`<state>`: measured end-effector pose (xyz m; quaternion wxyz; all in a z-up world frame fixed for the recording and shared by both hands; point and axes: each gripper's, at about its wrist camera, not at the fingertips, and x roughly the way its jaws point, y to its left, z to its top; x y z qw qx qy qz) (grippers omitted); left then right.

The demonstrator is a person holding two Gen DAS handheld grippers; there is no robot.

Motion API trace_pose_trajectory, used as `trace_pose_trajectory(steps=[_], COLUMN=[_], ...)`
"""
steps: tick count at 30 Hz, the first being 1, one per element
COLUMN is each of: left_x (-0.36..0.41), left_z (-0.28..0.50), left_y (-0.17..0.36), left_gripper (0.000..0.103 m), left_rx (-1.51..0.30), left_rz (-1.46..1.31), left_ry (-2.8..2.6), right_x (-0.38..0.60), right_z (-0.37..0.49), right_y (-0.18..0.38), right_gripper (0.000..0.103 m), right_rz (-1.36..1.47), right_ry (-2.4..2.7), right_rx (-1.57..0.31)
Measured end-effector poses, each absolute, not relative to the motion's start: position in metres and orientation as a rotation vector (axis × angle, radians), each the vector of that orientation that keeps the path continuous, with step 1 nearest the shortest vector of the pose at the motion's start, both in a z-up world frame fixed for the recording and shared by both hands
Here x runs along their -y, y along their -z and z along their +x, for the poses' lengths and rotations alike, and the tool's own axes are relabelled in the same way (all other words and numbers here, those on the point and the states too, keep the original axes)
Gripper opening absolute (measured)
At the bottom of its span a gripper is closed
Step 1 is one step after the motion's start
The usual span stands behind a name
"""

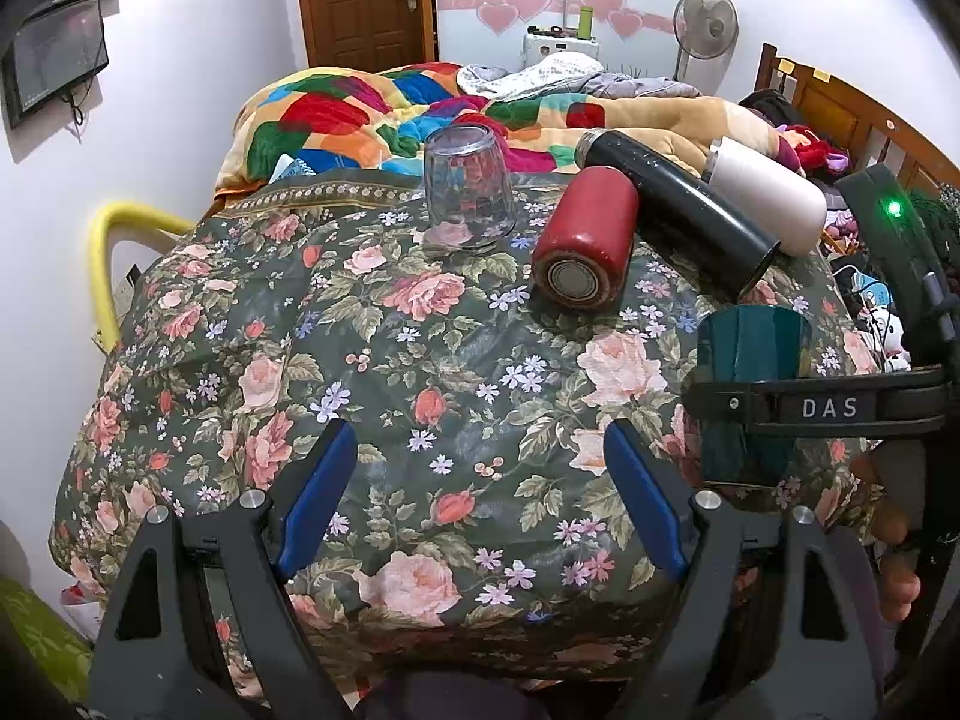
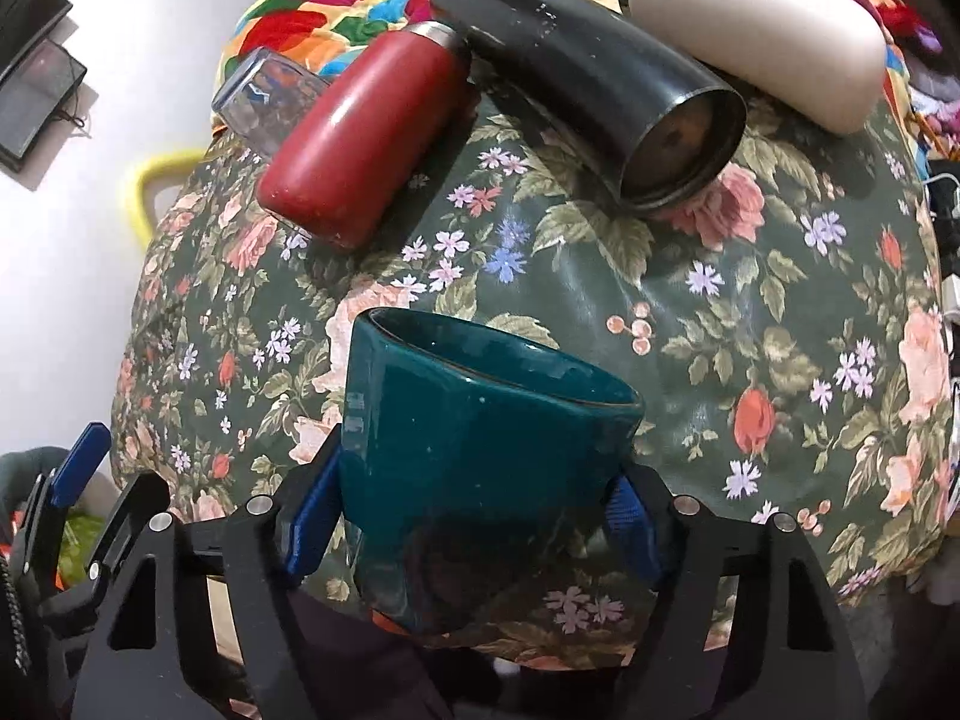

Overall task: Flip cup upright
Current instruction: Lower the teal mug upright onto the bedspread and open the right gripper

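Note:
A dark teal cup (image 2: pixel 474 456) sits between the blue pads of my right gripper (image 2: pixel 474 516), which is shut on its sides; its open mouth faces up and slightly away. In the left wrist view the same cup (image 1: pixel 753 348) stands at the right, crossed by the right gripper's black bar. My left gripper (image 1: pixel 480 462) is open and empty above the floral cloth (image 1: pixel 420 360). A clear glass (image 1: pixel 468 192) stands mouth-down at the back.
A red flask (image 1: pixel 585 240), a black flask (image 1: pixel 678 204) and a white flask (image 1: pixel 768 192) lie on their sides at the back right. A colourful quilt (image 1: pixel 360 114) lies behind the table. A yellow tube (image 1: pixel 105 264) curves at the left edge.

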<state>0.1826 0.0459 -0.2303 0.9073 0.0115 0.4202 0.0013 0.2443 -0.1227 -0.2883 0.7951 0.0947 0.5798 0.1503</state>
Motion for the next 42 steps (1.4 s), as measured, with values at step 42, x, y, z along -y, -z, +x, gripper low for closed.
trace_pose_trajectory(steps=[42], left_x=[-0.041], left_z=[0.18], left_y=[0.217], left_gripper=[0.084], left_rx=[-0.847], left_rz=[0.056], left_ry=[-0.047], right_x=[0.092], right_z=[0.206], right_y=[0.271], right_gripper=[0.073], right_rz=[-0.206], right_ry=[-0.283], right_rx=[-1.017])
